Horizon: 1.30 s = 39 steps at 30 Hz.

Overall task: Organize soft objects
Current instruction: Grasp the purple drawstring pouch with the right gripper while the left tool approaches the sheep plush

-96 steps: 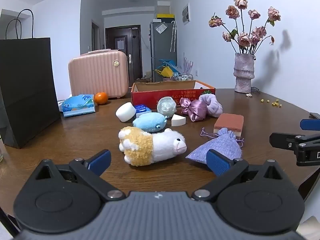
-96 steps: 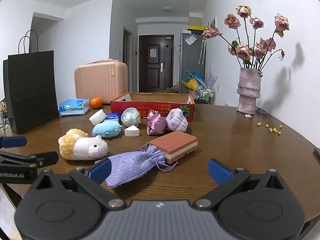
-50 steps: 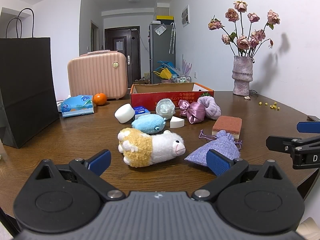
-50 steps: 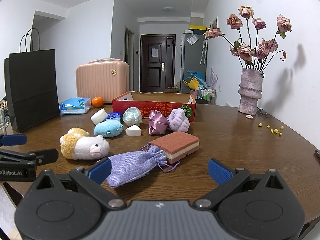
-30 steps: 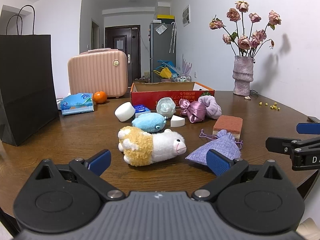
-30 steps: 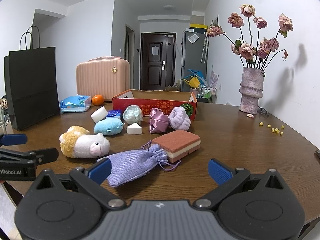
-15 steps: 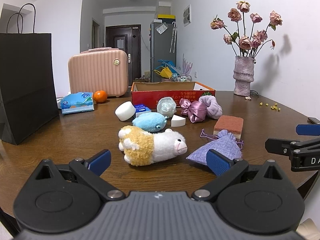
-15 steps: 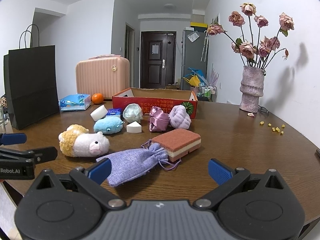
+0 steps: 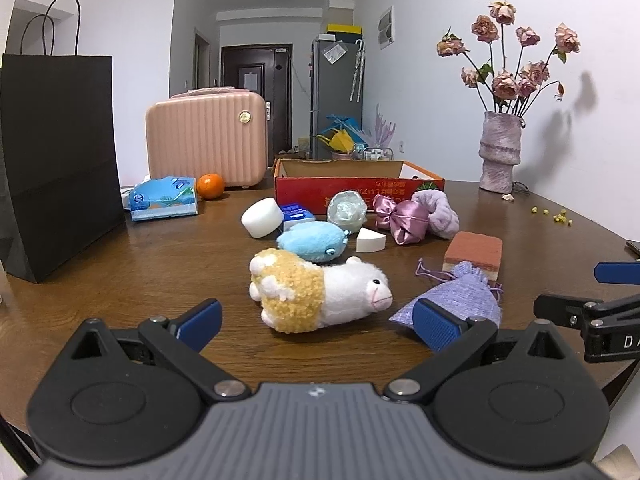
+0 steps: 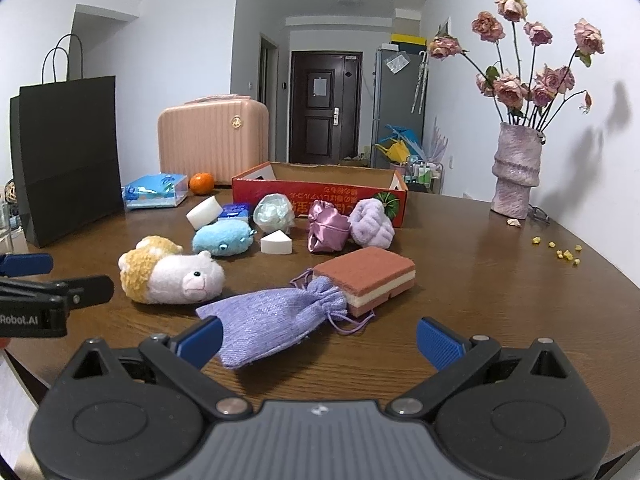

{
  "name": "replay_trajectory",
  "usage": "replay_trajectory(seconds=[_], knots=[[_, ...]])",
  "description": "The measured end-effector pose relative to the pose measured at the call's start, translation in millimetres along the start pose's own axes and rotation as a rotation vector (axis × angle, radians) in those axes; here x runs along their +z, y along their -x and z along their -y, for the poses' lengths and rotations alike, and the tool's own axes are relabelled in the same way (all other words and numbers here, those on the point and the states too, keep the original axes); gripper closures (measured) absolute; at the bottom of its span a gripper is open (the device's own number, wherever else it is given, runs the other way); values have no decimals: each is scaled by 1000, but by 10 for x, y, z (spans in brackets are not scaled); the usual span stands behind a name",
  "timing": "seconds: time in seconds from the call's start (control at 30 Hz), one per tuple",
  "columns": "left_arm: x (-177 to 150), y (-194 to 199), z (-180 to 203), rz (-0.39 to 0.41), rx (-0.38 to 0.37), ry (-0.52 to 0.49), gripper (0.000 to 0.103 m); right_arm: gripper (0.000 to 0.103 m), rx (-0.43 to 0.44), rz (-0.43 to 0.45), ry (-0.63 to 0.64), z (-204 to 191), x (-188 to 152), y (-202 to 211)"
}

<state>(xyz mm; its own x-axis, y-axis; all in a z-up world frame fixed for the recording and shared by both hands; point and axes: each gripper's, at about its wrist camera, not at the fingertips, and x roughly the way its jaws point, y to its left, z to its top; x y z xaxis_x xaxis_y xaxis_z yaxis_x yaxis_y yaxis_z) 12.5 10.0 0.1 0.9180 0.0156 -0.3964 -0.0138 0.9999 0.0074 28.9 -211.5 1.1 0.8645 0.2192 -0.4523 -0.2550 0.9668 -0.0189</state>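
Soft things lie scattered on the brown table (image 9: 120, 280) before a red cardboard box (image 9: 356, 182). A white and tan plush sheep (image 9: 316, 292) lies just ahead of my left gripper (image 9: 318, 322), which is open and holds nothing. A lilac drawstring pouch (image 10: 280, 320) lies in front of my right gripper (image 10: 320, 338), also open, its left finger beside the pouch. Behind the pouch rests a brick-red sponge (image 10: 368, 274). Farther back are a blue plush fish (image 10: 222, 240), a pink satin bag (image 10: 326, 230) and a lilac scrunchie (image 10: 370, 228).
A black paper bag (image 9: 56, 160) stands at the left. A pink case (image 9: 206, 138), a tissue pack (image 9: 164, 198) and an orange (image 9: 210, 186) sit at the back left. A vase of dried roses (image 10: 516, 168) stands at the right, with yellow crumbs (image 10: 560, 252) near it.
Both grippers have stayed open and nearly still, with only slight drifts of view. No object on the table has moved.
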Motion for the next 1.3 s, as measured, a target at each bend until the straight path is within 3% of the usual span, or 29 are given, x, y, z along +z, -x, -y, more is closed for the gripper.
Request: replay_trajectory(seconds=[0.97,1.17,1.23,1.3], knots=[[-26,-565,-269,-115,23,76,0,2,124,-148,65,-274,164,-1010],[-31,-605,-278,-130,28,79,0,13,172,-189,50,-306,135,-1204],[-30,-613,-273,-132,28,78,0,23,181,-198,42,-302,118,-1239],[-30,-617,-266,-134,29,77,0,28,192,-207,32,-289,102,-1271]])
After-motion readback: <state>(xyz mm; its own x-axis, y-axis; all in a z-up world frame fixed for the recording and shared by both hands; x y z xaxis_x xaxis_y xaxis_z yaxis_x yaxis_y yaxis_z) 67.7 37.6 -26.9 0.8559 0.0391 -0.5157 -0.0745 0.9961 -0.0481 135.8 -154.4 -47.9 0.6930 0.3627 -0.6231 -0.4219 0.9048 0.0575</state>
